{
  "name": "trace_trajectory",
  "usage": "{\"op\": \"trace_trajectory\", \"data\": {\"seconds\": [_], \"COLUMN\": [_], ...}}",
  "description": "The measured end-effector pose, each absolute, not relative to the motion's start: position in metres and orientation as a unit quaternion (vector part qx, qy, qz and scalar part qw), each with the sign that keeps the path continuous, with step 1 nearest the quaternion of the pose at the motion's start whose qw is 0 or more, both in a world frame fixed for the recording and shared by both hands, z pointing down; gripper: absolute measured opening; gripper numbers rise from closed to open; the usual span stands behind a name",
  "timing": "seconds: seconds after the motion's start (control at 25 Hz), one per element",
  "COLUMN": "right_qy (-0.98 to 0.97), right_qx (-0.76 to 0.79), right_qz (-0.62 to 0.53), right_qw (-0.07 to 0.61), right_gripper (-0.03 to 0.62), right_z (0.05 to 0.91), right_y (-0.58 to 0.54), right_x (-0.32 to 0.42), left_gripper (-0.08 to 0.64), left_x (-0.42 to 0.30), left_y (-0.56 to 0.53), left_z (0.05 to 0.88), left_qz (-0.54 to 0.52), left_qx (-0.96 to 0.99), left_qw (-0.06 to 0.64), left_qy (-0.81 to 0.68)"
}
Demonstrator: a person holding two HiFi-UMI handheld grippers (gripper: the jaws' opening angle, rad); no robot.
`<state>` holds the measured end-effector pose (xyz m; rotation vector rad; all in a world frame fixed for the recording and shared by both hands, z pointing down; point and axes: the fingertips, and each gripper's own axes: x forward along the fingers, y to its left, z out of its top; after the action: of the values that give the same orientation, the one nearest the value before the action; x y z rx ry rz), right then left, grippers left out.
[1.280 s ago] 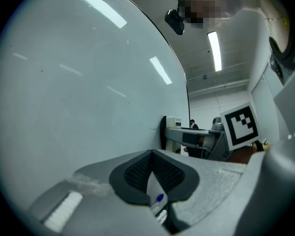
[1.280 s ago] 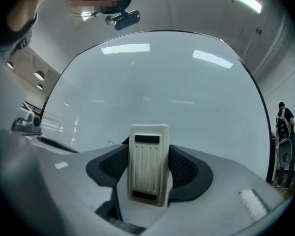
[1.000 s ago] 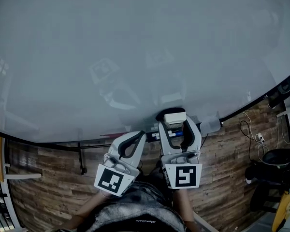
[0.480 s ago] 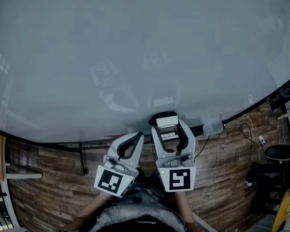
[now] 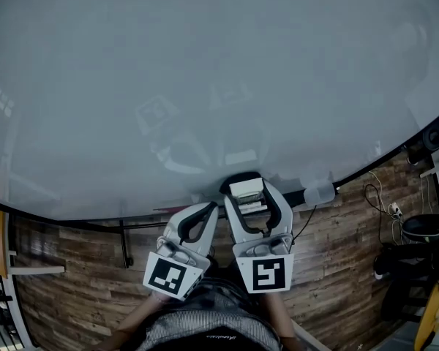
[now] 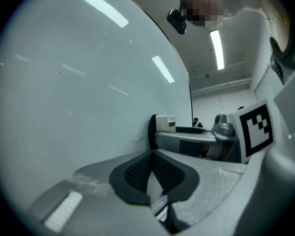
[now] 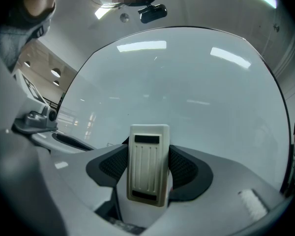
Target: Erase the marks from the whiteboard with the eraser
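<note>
The whiteboard (image 5: 205, 86) fills most of the head view and looks nearly bare. A faint thin squiggle (image 6: 135, 140) sits low on the whiteboard (image 6: 78, 92), close to the eraser. My right gripper (image 5: 246, 186) is shut on the white ribbed eraser (image 5: 246, 189) at the board's lower edge. In the right gripper view the eraser (image 7: 148, 151) stands upright between the black pads of my right gripper (image 7: 148, 167), facing the whiteboard (image 7: 187, 92). My left gripper (image 5: 207, 209) hangs just left of it, shut and empty; in its own view my left gripper (image 6: 151, 168) has its pads touching, and the eraser (image 6: 165, 123) shows beyond.
A black ledge (image 5: 132, 221) runs under the board, with a pale cylinder (image 5: 318, 194) at its right. Below is wooden floor (image 5: 66, 298). Cables and dark gear (image 5: 417, 240) lie at the far right. The person's striped sleeves (image 5: 197, 327) are at the bottom.
My right gripper has carried the eraser a short way left and down along the board's lower edge. The left gripper has stayed almost still.
</note>
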<state>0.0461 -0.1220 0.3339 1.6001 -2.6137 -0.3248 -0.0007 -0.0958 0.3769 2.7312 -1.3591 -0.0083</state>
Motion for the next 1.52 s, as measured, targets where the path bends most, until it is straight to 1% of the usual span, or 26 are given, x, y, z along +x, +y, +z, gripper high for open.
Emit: {"op": "trace_trajectory", "data": {"seconds": [0.24,0.4,0.56,0.68,0.8,1.0,1.24,1.44,1.52], "right_qy": [-0.836,-0.831,-0.823,-0.816,-0.804,-0.793,-0.784,-0.783,-0.782], "right_qx": [0.540,0.550,0.564,0.575,0.591,0.607,0.618,0.620,0.622], "right_qz": [-0.093,-0.087,-0.073,-0.065,-0.062,-0.059,-0.051,-0.045,-0.047], "right_qw": [0.023,0.012,-0.004,-0.013,-0.008,-0.005,-0.006,-0.014,-0.015], "right_gripper": [0.261,0.261,0.261,0.261,0.261,0.261,0.259,0.259,0.259], "right_z": [0.335,0.330,0.336,0.332,0.334,0.339,0.337,0.336,0.334], "right_y": [-0.124,-0.130,-0.131,-0.140,-0.146,-0.147,-0.144,-0.144,-0.144], "right_x": [0.054,0.079,0.076,0.115,0.146,0.134,0.144,0.133,0.133], "left_gripper": [0.003,0.004,0.003,0.004,0.005,0.005,0.003,0.003,0.003], "left_x": [-0.012,0.003,-0.014,0.013,0.030,-0.001,0.006,-0.003,-0.004], "left_y": [-0.097,-0.102,-0.101,-0.109,-0.113,-0.111,-0.107,-0.105,-0.103], "left_z": [0.380,0.377,0.387,0.381,0.383,0.391,0.387,0.389,0.388], "left_qz": [-0.002,-0.004,-0.009,-0.002,0.000,0.002,-0.004,-0.003,-0.004], "left_qx": [0.898,0.900,0.900,0.903,0.902,0.903,0.902,0.905,0.903], "left_qw": [0.047,0.051,0.068,0.060,0.070,0.065,0.076,0.058,0.063], "left_qy": [-0.438,-0.433,-0.431,-0.425,-0.425,-0.424,-0.426,-0.422,-0.425]}}
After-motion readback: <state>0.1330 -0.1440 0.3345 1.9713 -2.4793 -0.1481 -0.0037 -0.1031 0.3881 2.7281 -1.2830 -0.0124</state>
